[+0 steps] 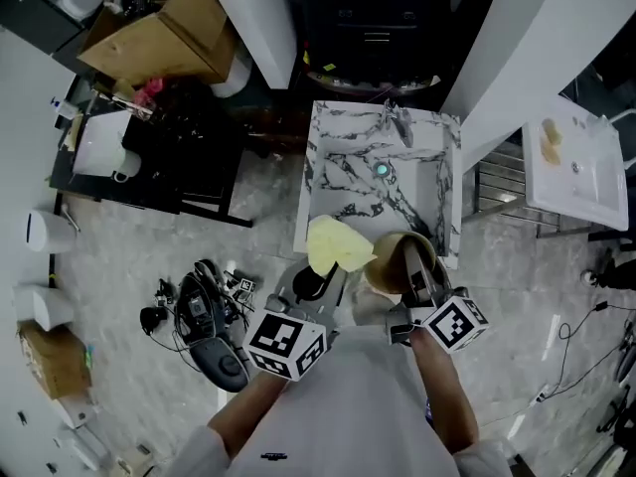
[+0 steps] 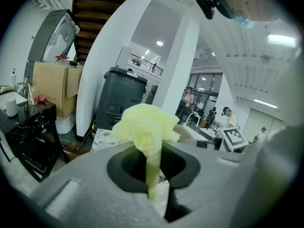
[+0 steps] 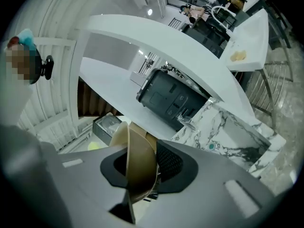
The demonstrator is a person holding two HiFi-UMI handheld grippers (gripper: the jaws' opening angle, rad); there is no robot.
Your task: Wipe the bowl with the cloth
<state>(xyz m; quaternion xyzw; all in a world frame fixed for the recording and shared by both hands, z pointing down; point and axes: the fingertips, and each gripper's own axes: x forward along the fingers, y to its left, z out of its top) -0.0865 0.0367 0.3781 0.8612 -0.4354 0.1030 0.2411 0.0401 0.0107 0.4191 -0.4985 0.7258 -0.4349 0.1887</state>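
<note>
My left gripper (image 1: 320,278) is shut on a pale yellow cloth (image 1: 336,244), which bunches up above its jaws (image 2: 145,127). My right gripper (image 1: 415,271) is shut on the rim of a tan bowl (image 1: 396,259), held on edge so that its wall stands between the jaws in the right gripper view (image 3: 137,167). Cloth and bowl hang side by side, close together, over the near edge of a marble sink table (image 1: 343,182). Whether they touch I cannot tell.
A black machine (image 3: 173,99) stands behind the marble table. To the left are a black bench (image 1: 159,162) with a white mug (image 1: 124,172), a cardboard box (image 1: 164,33), and cables with tools on the floor (image 1: 204,316). A white sink (image 1: 576,172) is at right.
</note>
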